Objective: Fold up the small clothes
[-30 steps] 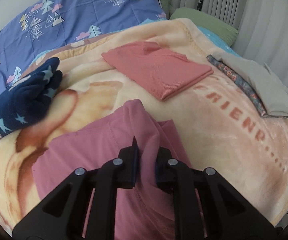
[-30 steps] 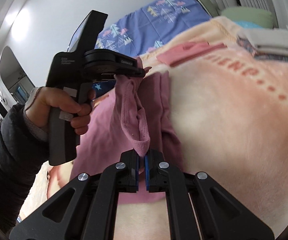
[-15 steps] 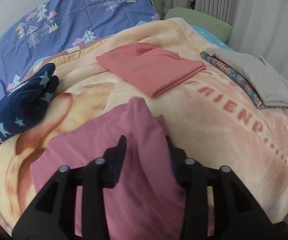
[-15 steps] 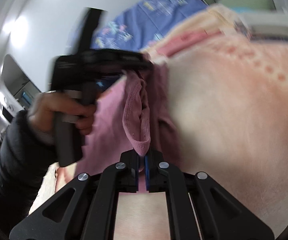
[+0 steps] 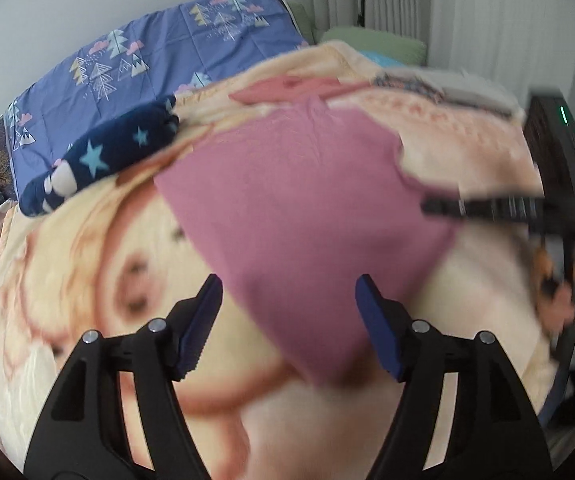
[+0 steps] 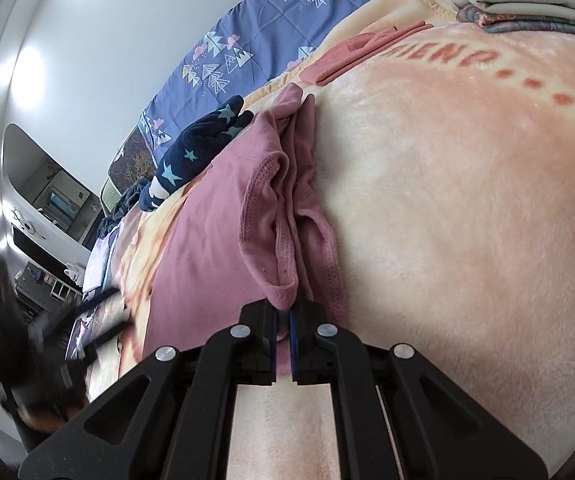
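Observation:
A pink garment (image 5: 307, 200) lies spread on the peach blanket (image 5: 467, 140), with one side folded over in a bunched ridge (image 6: 287, 184). My left gripper (image 5: 287, 296) hovers over its near corner. The jaws are opening and stand wide, with the cloth below them and not pressed by the pads. My right gripper (image 6: 285, 314) is shut on the garment's stitched hem (image 6: 283, 296). In the left wrist view the right gripper (image 5: 431, 206) shows blurred at the garment's right edge, held by a hand (image 5: 559, 292).
A navy star-print garment (image 5: 107, 152) lies left of the pink one. Behind it sit a folded coral garment (image 6: 359, 52) and a grey and patterned folded pile (image 6: 527, 8). A blue quilt (image 5: 147, 64) covers the bed's far side. The blanket's edge drops off at right.
My left gripper let go of the raised pink fold, opened wide and pulled back fast toward the garment's near left corner. The fold now lies down. My right gripper kept its hold.

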